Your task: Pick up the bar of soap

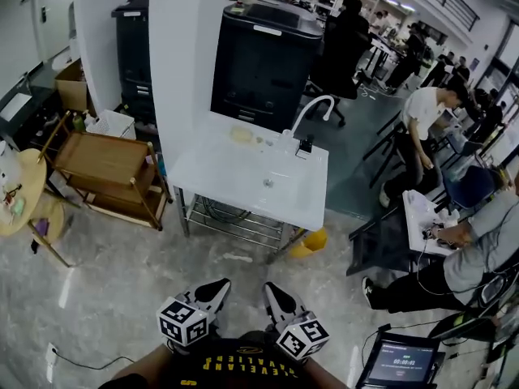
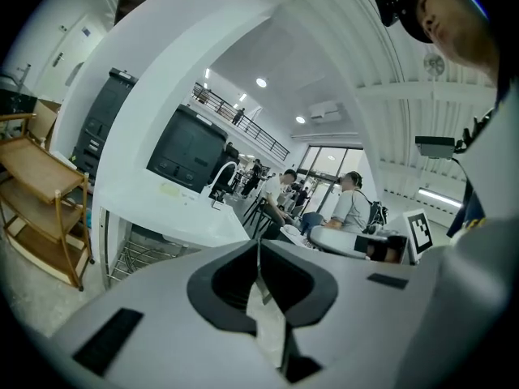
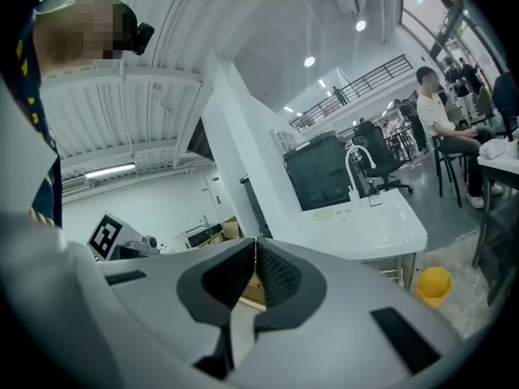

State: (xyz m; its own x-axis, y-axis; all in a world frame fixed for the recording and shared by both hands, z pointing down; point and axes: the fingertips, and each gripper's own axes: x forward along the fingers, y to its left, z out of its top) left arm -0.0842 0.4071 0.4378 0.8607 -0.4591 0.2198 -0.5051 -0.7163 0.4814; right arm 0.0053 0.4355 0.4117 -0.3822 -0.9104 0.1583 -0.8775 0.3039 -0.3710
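The pale yellow bar of soap (image 1: 242, 134) lies on the back left part of the white sink unit (image 1: 235, 189), left of the curved white faucet (image 1: 312, 108). It shows as a small pale patch in the left gripper view (image 2: 172, 188) and in the right gripper view (image 3: 327, 214). Both grippers are low in the head view, well short of the sink and side by side. My left gripper (image 1: 217, 287) (image 2: 259, 245) is shut with nothing in it. My right gripper (image 1: 272, 288) (image 3: 255, 243) is likewise shut and holds nothing.
A wooden shelf trolley (image 1: 113, 168) stands left of the sink, beside a white pillar (image 1: 182, 55). A black cabinet (image 1: 263, 63) is behind the sink. A yellow bucket (image 1: 312, 241) sits at its right foot. People sit at tables on the right (image 1: 478, 241).
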